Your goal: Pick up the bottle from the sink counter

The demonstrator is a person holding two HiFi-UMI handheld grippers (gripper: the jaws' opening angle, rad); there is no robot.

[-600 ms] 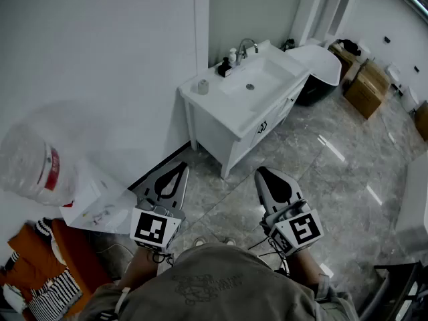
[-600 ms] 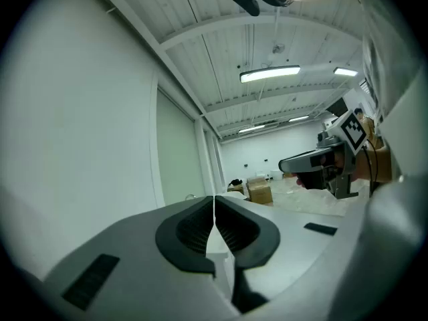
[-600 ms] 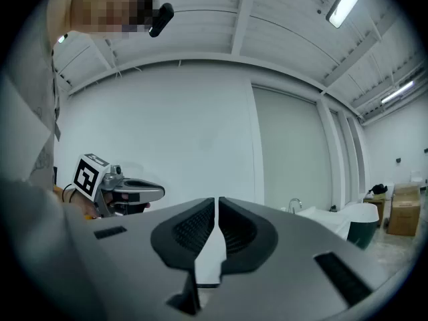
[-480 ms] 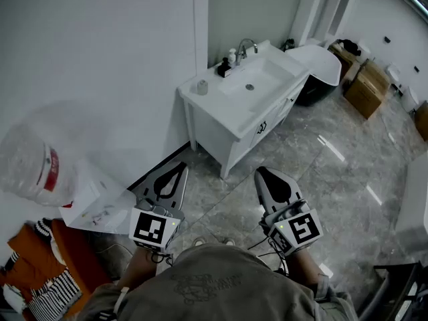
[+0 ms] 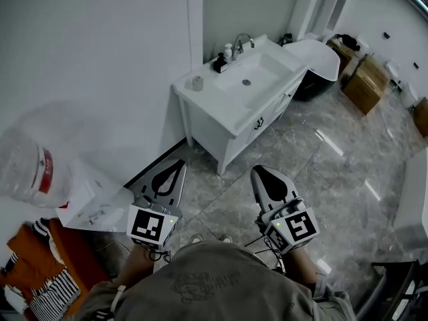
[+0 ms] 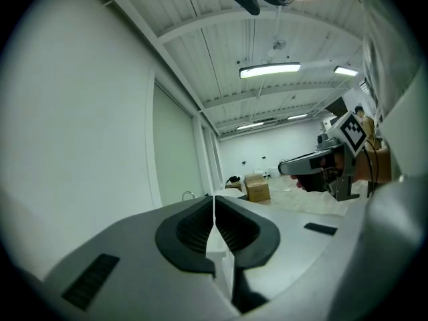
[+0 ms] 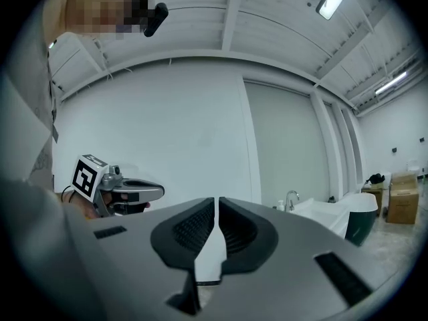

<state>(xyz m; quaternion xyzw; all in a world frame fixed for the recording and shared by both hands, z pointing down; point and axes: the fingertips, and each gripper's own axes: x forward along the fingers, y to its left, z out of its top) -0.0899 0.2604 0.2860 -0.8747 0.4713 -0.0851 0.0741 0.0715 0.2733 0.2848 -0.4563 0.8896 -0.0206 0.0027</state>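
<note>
The white sink counter (image 5: pixel 212 116) stands against the far wall, a few steps ahead of me. A small white bottle (image 5: pixel 228 50) stands at its back edge beside the faucet (image 5: pixel 242 43), with a dark item (image 5: pixel 219 64) just left of it. The bottle (image 7: pixel 281 206) also shows small in the right gripper view. My left gripper (image 5: pixel 176 168) and right gripper (image 5: pixel 263 172) are held low in front of my body, far from the counter. Both are shut with nothing between the pads. The left gripper (image 6: pixel 214 200) and right gripper (image 7: pixel 217 204) point towards the counter.
A small pale cup (image 5: pixel 197 82) sits on the counter's left end. A dark bin with a white lid (image 5: pixel 317 65) and cardboard boxes (image 5: pixel 365 84) stand right of the sink. A big water jug (image 5: pixel 28 168), papers (image 5: pixel 93 204) and clothes (image 5: pixel 40 276) lie at my left on the marble floor.
The head view has shifted a little, so the sink counter sits slightly further left and up in the frame. Both grippers keep their place before my body and stay shut.
</note>
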